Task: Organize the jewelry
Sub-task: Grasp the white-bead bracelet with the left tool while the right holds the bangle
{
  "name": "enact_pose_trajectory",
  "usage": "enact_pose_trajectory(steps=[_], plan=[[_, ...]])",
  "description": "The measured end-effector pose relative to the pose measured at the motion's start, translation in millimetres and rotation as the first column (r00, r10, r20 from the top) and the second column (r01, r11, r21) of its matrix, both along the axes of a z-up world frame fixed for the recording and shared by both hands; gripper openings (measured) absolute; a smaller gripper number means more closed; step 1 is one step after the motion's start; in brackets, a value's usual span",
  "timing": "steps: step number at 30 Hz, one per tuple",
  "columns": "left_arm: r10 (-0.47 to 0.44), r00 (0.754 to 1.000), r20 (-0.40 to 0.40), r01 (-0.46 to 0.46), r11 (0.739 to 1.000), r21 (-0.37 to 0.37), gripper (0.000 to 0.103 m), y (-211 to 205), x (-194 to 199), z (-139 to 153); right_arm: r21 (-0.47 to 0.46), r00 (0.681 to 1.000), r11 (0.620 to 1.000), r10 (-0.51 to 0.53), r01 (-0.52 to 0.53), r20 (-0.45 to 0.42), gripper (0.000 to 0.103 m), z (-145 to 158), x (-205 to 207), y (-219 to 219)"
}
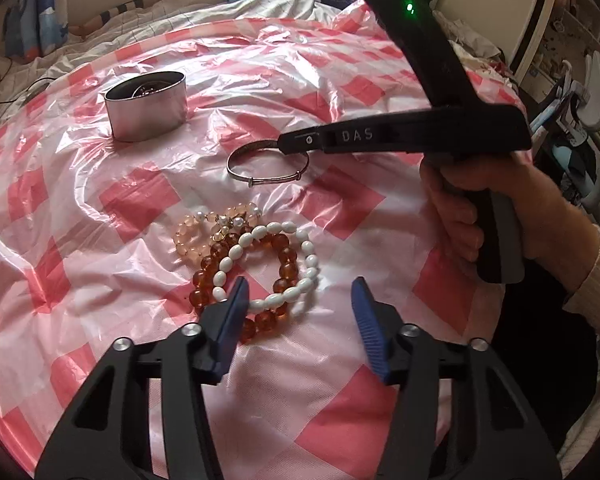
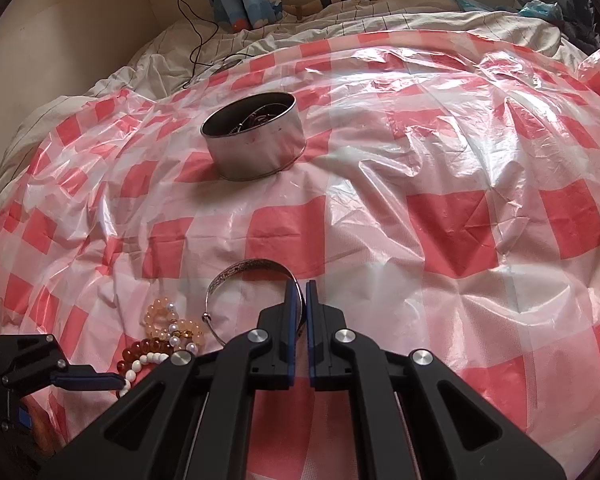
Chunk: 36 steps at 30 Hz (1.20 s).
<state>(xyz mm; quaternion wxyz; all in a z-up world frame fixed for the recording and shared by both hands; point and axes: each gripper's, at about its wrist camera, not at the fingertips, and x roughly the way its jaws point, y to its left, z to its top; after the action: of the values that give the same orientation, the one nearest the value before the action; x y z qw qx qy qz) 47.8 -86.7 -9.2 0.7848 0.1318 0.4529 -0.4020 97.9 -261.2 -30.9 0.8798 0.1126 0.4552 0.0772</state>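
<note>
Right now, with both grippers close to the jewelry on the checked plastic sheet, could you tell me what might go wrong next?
1. The white oval-bead bracelet, amber bead bracelet and pale peach bead bracelet overlap, so the half-open left gripper may lift more than one.
2. The right gripper pinches only the thin silver bangle by its band; it could slip or swing free before reaching the round metal tin.
3. The crinkled plastic sheet may catch a finger.

I see a thin silver metal bangle point(image 1: 268, 164) lying flat, a white oval-bead bracelet point(image 1: 278, 268) overlapping an amber round-bead bracelet point(image 1: 244, 276), a peach-and-pearl bracelet point(image 1: 204, 228) touching them, an upright round steel tin point(image 1: 146, 106) well apart
</note>
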Motion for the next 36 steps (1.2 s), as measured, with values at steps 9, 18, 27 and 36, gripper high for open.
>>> enact_pose_trajectory(steps=[9,18,27,36], plan=[[0.017,1.000,-0.007,-0.018,0.999,-0.039,0.000,8.3,4.8,6.0,0.013,1.000,1.000,-0.005,0.005,-0.010,0.005,-2.8,0.2,-2.5],[-0.060,0.993,0.099,0.062,0.998,-0.015,0.012,-5.3,-8.6,12.0,0.019,1.000,1.000,-0.002,0.003,-0.026,0.005,-5.7,1.3,-1.3],[-0.046,0.993,0.104,0.037,0.995,0.091,0.009,-22.6,-1.8,-1.8,0.008,1.000,1.000,0.005,-0.005,-0.010,0.005,-4.5,0.3,0.7],[0.092,0.996,-0.015,-0.093,0.969,-0.229,0.009,22.3,25.4,29.2,0.107,1.000,0.994,-0.019,0.017,0.021,0.002,5.8,-1.5,-12.3]])
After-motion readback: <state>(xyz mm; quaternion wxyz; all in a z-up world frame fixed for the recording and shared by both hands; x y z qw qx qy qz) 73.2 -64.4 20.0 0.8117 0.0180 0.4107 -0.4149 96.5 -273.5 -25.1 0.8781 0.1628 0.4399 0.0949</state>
